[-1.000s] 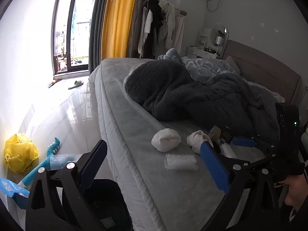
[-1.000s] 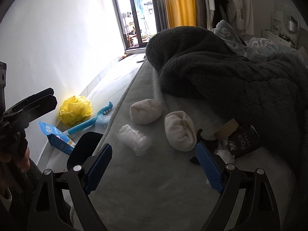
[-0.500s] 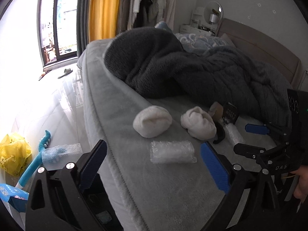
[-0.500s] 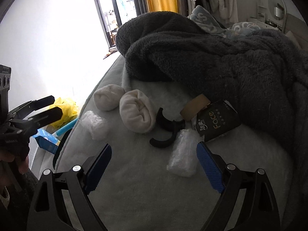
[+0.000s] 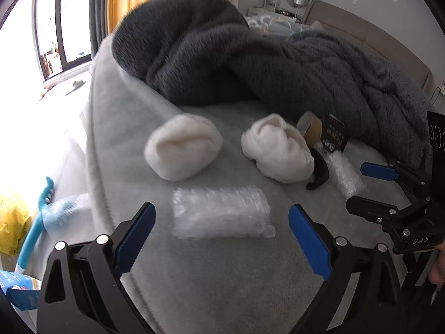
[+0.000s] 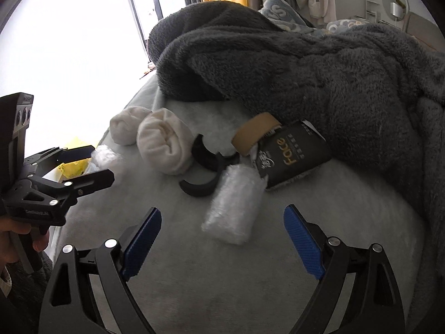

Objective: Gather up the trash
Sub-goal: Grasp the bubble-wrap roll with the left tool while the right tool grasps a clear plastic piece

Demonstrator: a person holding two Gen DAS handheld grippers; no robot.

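nothing looks collected yet, as far as these views show. the left claw (image 5: 221, 226) is spread wide and empty, its blue pads either side of a flat clear bubble-wrap piece (image 5: 221, 213) lying near the edge of the grey bed (image 5: 194, 278), not yet touching it. the right claw (image 6: 221, 232) is just as wide open and holds nothing; a second, rolled clear bubble-wrap bundle (image 6: 236, 201) lies just ahead between its pads.

still on the bed besides these: a brown cardboard tape core (image 6: 256, 133), a black foil "face" packet (image 6: 292, 157) and two black curved plastic pieces (image 6: 203, 176), all close together by the dark grey fleece blanket (image 6: 306, 64). two rolled white sock bundles (image 5: 183, 146) sit near them and are probably not trash.

on the floor beside the bed there is a crumpled yellow plastic bag (image 5: 12, 221) and a blue packet (image 5: 19, 289). i'd judge the task barely begun, with both first grasps about to happen. no bin shows now.
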